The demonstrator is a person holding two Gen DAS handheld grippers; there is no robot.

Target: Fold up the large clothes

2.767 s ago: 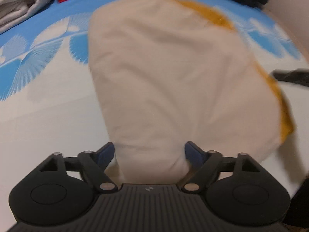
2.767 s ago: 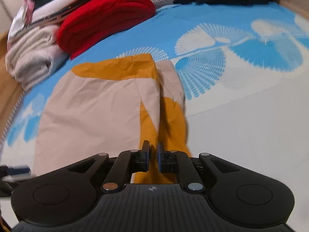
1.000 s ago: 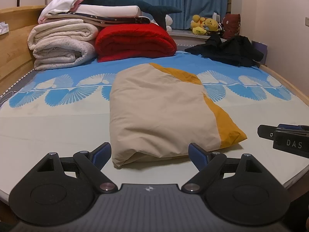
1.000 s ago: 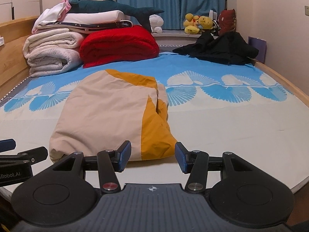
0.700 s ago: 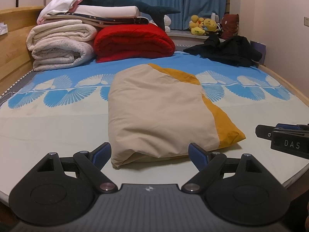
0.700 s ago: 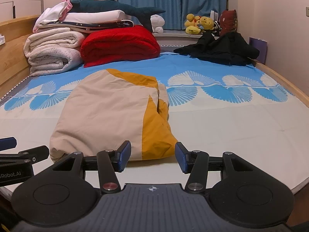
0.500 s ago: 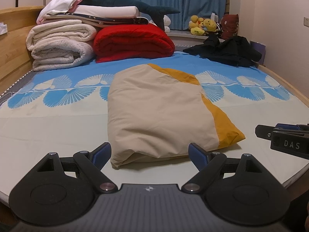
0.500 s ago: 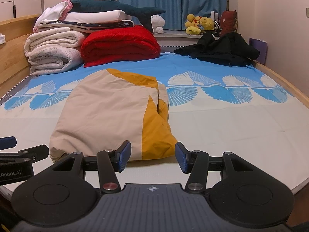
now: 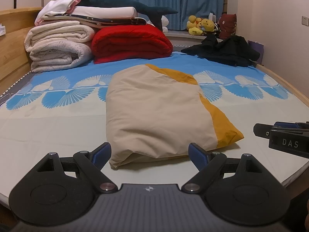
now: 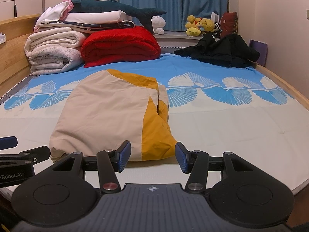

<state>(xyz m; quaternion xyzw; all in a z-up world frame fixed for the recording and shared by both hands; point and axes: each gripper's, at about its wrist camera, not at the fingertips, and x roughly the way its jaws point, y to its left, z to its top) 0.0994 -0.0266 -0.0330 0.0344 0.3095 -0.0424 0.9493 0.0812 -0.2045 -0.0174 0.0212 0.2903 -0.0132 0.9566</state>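
Lying folded on the bed point(image 9: 48, 119), the soft, light garment point(image 9: 154, 112) is best taken by its near corners; left gripper point(image 9: 149, 152) and right gripper point(image 10: 152, 155) are held apart, empty

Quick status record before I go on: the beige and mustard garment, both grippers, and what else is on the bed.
garment: beige and mustard garment lies folded on the bed sheet, free of both grippers
left gripper: jaws open, empty, short of the garment's near edge
right gripper: jaws open, empty, at the mustard corner
far end of the bed: red blanket, white blankets, black clothes
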